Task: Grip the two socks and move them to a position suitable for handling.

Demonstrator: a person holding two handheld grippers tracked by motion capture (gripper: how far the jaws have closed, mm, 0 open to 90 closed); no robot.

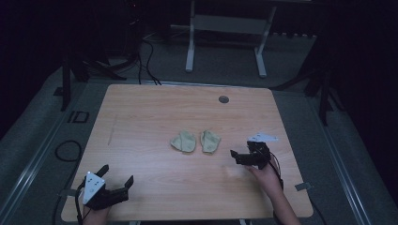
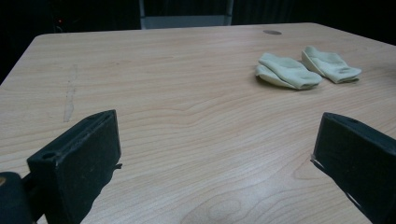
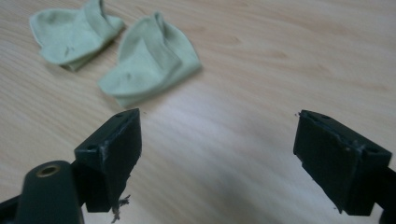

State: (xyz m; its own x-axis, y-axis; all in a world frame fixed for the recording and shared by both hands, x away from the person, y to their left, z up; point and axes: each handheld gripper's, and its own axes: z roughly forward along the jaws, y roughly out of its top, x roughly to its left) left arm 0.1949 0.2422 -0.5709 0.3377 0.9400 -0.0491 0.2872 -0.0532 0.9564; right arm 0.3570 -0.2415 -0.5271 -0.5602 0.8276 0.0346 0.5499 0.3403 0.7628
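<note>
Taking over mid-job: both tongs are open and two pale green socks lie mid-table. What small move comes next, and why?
Probably ease the right tongs forward-left onto the nearer sock. They stand open, empty and close beside it, while the left tongs sit far off at the table's near corner. The other sock lies apart, untouched.

The table [image 1: 155, 117] is pale wood-grain laminate, smooth with a soft sheen. Both socks [image 1: 184, 141] [image 1: 210, 141], near its middle, are soft, matt, pale green knit cloth. The gripper pads [image 3: 109, 154] look like matt black plastic, scuffed and frayed at the edges.
</note>
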